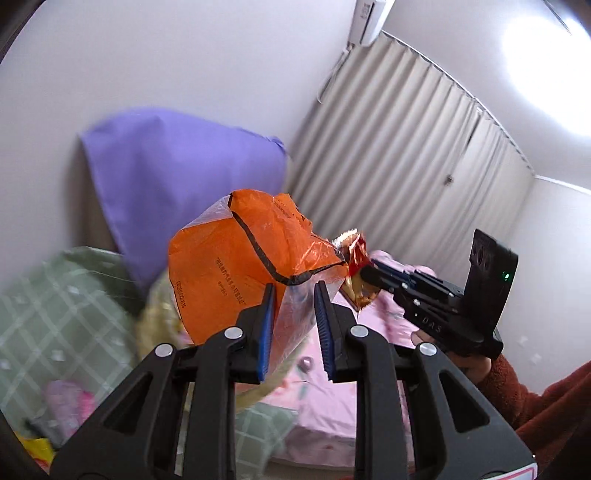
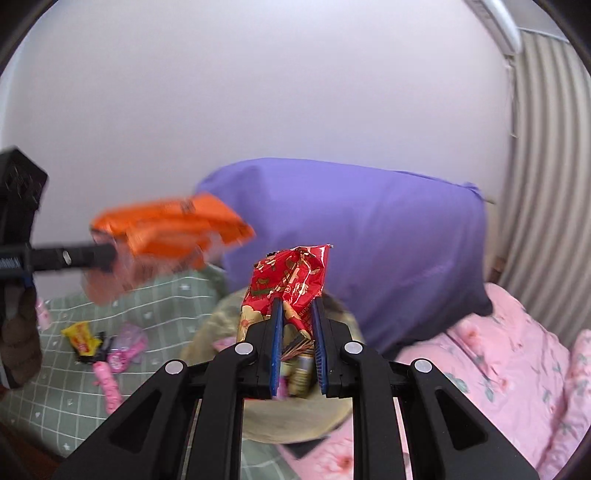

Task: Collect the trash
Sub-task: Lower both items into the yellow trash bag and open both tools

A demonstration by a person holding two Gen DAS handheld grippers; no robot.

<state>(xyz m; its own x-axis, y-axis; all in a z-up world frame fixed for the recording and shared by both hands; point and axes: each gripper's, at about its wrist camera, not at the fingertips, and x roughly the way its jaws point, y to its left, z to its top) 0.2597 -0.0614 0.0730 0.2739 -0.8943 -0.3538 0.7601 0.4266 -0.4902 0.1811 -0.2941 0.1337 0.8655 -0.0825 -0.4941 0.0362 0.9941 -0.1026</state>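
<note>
Wrappers [image 2: 291, 280] [image 1: 240, 266] clamped in L [image 1: 294, 295] & R grippers [image 2: 297, 314]

The orange bag [image 2: 173, 232] is motion-blurred (its print unreadable), hiding the left gripper [image 2: 107, 254] tips.

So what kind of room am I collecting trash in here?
Most likely a bedroom. A bed with a pink floral sheet and green checked blanket, a big purple pillow against the wall, and a curtained window under a wall air conditioner.
</note>
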